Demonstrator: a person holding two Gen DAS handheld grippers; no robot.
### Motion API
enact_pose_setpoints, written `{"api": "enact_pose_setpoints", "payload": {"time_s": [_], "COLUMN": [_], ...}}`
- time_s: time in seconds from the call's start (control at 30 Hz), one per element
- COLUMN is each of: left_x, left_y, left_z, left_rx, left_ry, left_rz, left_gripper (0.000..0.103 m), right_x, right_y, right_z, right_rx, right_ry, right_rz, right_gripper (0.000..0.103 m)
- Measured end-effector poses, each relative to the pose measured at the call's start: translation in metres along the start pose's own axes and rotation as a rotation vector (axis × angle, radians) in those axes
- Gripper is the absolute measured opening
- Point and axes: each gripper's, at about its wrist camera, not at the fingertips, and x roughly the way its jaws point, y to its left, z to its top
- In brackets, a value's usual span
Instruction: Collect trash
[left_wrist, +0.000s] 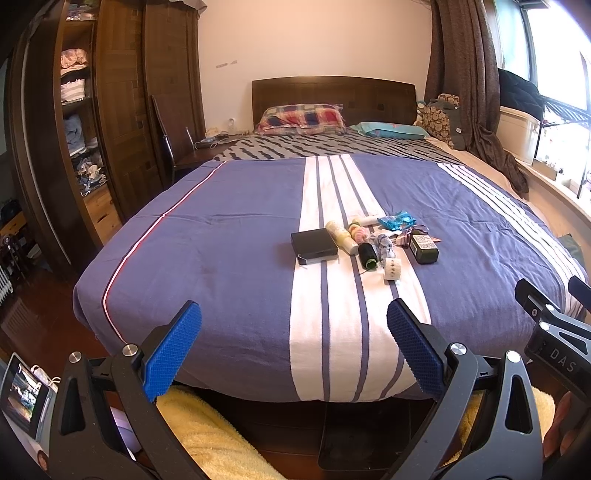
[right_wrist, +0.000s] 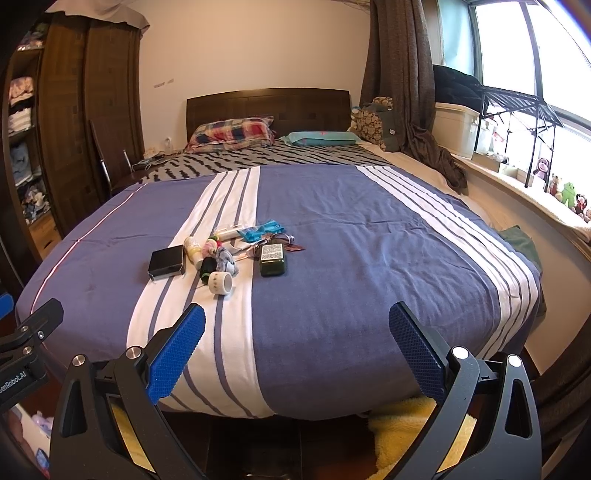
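Trash sitting in a small pile (right_wrist: 229, 254) mid-bed, on the white stripe of the blue cover (right_wrist: 351, 258): black box (left_wrist: 314, 245), tape roll (right_wrist: 220, 283), thread spool (left_wrist: 368, 254), blue wrapper (left_wrist: 397, 220), dark green bottle (right_wrist: 272, 259). Left gripper (left_wrist: 293, 350) and right gripper (right_wrist: 297, 350) both spread wide, holding nothing, hanging off the foot of the bed, well apart from the pile. Looks like the very start, nothing picked yet. Next up probably: reach forward over the cover, line up on one piece, maybe the tape roll since nearest. No bin in sight.
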Motion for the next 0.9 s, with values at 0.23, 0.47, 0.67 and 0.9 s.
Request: {"api": "enact_pose_setpoints", "payload": {"time_s": [0.23, 0.47, 0.67, 0.9], "left_x": [0.0, 0.0, 0.004, 0.021], "left_y": [0.0, 0.0, 0.002, 0.004], "left_z": [-0.001, -0.001, -0.003, -0.006], "left_rx": [0.0, 0.0, -0.001, -0.001], "left_ry": [0.0, 0.0, 0.009, 0.036], "left_rz": [0.0, 0.0, 0.001, 0.015], "left_gripper": [0.095, 0.095, 0.095, 0.095], "right_x": [0.0, 0.001, 0.004, 0.013], "right_y": [0.001, 0.002, 0.006, 0.003], "right_z": [0.0, 0.001, 0.001, -0.003], "right_rx": [0.0, 0.001, -0.003, 0.005], "right_ry": [0.002, 0.002, -0.003, -0.01], "right_rz": [0.001, 0.003, 0.009, -0.003], "right_gripper": [0.1, 0.1, 0.1, 0.1]}}
